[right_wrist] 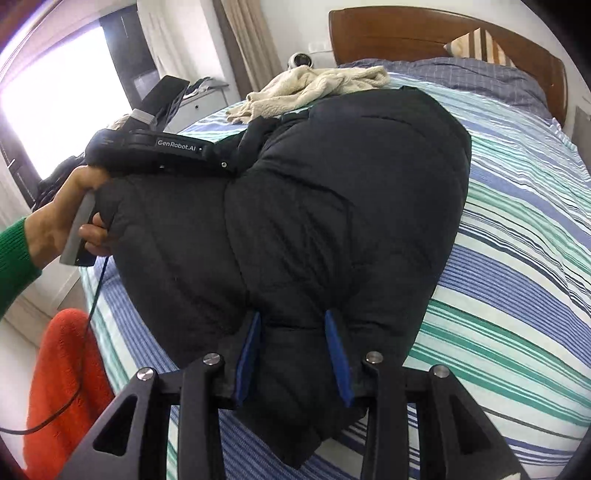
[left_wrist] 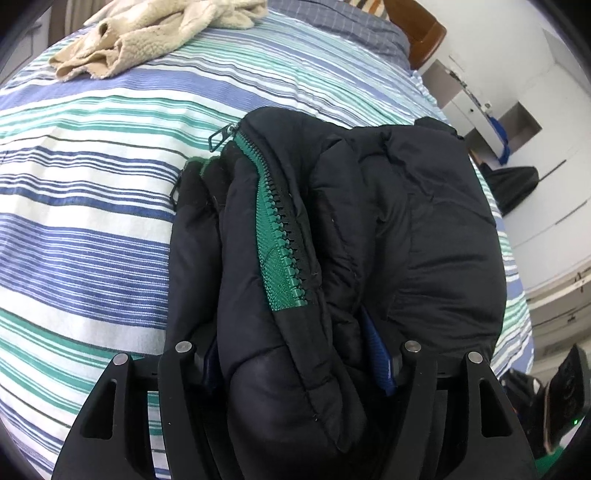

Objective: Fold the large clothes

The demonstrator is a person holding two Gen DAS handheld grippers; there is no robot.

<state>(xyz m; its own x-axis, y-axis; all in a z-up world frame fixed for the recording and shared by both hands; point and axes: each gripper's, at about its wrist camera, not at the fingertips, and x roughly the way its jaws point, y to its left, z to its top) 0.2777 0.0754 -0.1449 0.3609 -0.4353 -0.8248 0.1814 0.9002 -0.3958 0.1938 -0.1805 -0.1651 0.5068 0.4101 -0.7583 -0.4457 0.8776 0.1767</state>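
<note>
Black and puffy, the quilted padded jacket [right_wrist: 314,206] lies bunched on the striped blue, green and white bedspread [right_wrist: 517,236], filling the middle of the right wrist view. In the left wrist view its green-toothed zipper [left_wrist: 282,236] runs from about eleven o'clock down toward six, with the metal zipper pull [left_wrist: 219,138] resting on the bedspread at its upper end.

Thick folds of the jacket sit between the jaws of the left gripper [left_wrist: 297,365], and its blue pads [left_wrist: 380,354] press against the fabric on both sides, so it is grasping the jacket. The right gripper [right_wrist: 293,343] is likewise clenched on a fold of the jacket, its blue pads [right_wrist: 336,350] dug into the padding.

In the right wrist view the left gripper's black body sits at nine to ten o'clock against the jacket's edge, held by the person's left hand [right_wrist: 70,221] in a green sleeve [right_wrist: 13,266].

Beyond the jacket, at twelve o'clock, a cream fleece garment [right_wrist: 317,88] lies crumpled on the bedspread, and past it stand a grey-blue checked pillow [right_wrist: 469,81] and a brown wooden headboard [right_wrist: 424,33]. An orange knitted cloth [right_wrist: 62,373] shows at seven o'clock beside the bed.
</note>
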